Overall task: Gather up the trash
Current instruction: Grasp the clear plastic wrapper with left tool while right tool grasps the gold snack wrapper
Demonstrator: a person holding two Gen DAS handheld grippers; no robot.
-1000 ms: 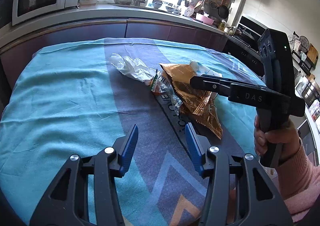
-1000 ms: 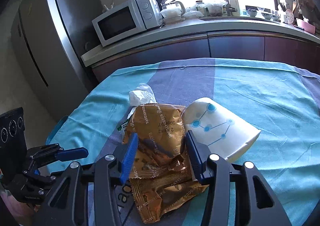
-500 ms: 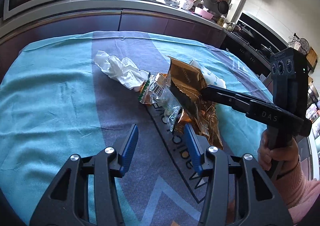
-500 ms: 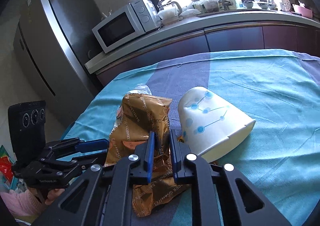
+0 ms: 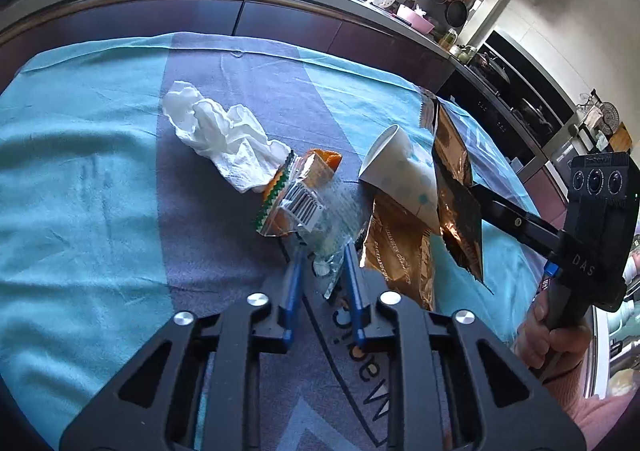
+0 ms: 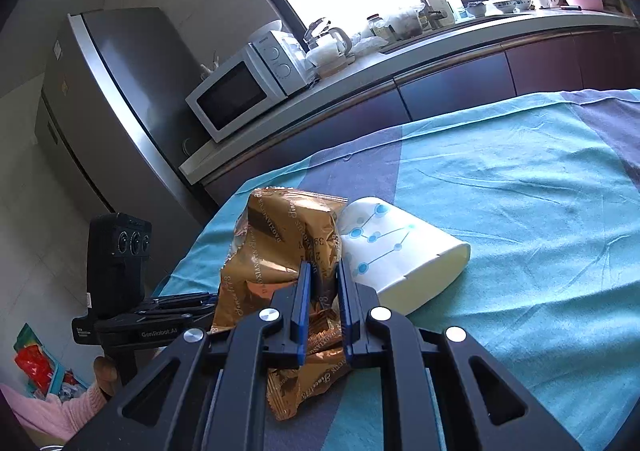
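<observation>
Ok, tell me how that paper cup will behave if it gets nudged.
The cup lies on its side on the cloth, so it would probably roll in a curve, since it tapers. It looks empty and thin-walled: likely very light, easily crushed. It touches the gold wrapper, so lifting that may shift it.

In the left wrist view the shiny copper foil snack wrapper [image 5: 456,187] is covering the fingertips of the right gripper [image 5: 466,187] and part of the white paper cup [image 5: 400,167]. In the right wrist view the wrapper [image 6: 280,247] is hiding the left gripper's fingers, and the crumpled white tissue [image 5: 224,143] is lying out of sight behind it.
</observation>
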